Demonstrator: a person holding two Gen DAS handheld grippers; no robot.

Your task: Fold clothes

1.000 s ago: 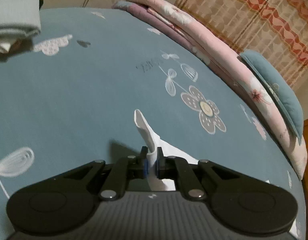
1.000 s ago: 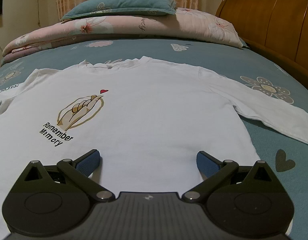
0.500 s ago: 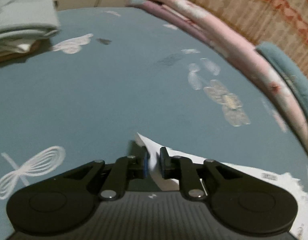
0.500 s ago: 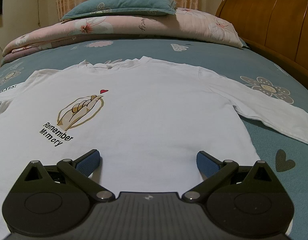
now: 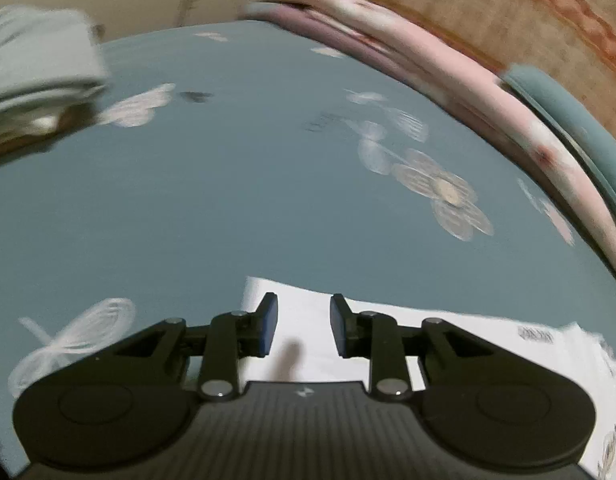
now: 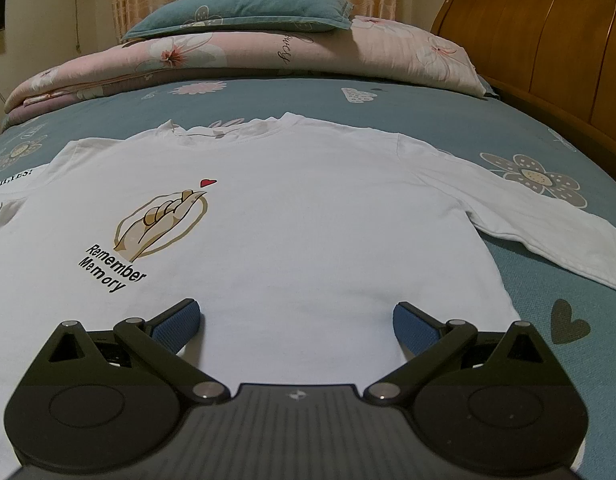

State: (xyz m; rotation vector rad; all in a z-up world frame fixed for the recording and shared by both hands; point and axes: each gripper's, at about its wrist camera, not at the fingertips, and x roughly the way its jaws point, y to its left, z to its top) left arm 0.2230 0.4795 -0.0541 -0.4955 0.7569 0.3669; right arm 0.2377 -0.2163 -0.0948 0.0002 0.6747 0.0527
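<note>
One white long-sleeved shirt (image 6: 316, 216) is spread flat, print side up, on a blue flowered bed sheet (image 6: 448, 116). Right gripper (image 6: 295, 324) is held over its hem, fingers wide apart. Left gripper (image 5: 301, 326) is opening above a sleeve (image 5: 448, 332), which lies flat, unclamped. Folded clothes (image 5: 35, 68) are stacked nearby.

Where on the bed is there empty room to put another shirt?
Bare blue sheet runs between the white shirt and the pink quilt, and between the sleeve end and the folded pile. The shirt crowds the near middle.
</note>
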